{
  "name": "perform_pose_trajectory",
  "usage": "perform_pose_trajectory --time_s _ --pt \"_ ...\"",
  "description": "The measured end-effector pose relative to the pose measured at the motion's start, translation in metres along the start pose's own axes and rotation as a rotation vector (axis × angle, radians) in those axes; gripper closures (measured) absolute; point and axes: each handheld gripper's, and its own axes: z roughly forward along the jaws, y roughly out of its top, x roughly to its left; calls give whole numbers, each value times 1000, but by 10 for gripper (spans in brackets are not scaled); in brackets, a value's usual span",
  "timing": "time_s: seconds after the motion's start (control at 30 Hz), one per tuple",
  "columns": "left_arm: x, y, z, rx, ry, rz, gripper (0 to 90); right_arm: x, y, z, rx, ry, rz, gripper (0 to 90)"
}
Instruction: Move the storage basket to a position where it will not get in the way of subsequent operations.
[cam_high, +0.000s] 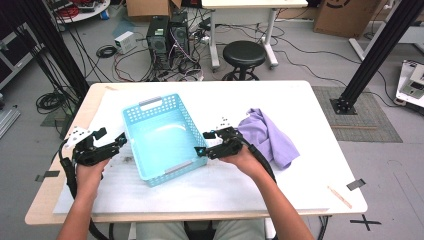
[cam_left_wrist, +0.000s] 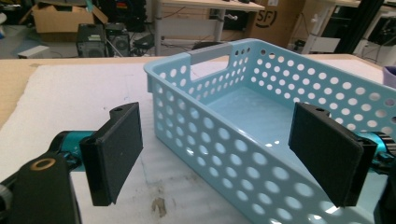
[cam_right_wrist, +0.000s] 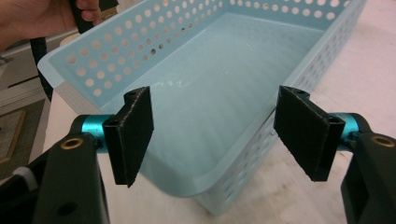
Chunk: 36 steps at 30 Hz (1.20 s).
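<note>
We see a light-blue perforated basket sitting empty at the middle of the white tabletop, turned at a slant. The left gripper sits just beside its left long wall, jaws spread wide; in the left gripper view that wall runs between them, pads clear of it. The right gripper sits at the near right corner, jaws likewise spread, straddling the corner without pressing. A crumpled purple cloth lies on the tabletop right of the basket, near the right hand.
</note>
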Motion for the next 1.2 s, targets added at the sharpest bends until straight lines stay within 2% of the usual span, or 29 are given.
perform_pose_trajectory --time_s 0.17,0.4,0.6,0.67,0.73,0.9,1.0,1.13,1.2 --pt "2 4 -8 4 -13 16 175 7 9 16 7 16 -29 292" --pt "4 8 -6 30 -9 30 176 13 14 33 -3 27 -52 292" --pt "7 8 -6 43 12 27 177 23 22 54 -12 32 -74 287" --pt "9 8 -9 46 25 27 177 26 24 57 -17 19 -76 275" --pt "11 8 -11 53 30 27 177 24 24 57 -31 20 -69 281" --pt "11 8 -15 66 31 31 180 22 21 55 -25 45 -67 289" --pt "11 8 -15 73 32 31 182 23 19 52 -20 77 -63 295" --pt "10 8 -15 77 37 36 186 29 17 49 -15 127 -93 339" --pt "11 8 -15 85 38 38 186 30 16 49 -18 133 -96 335"
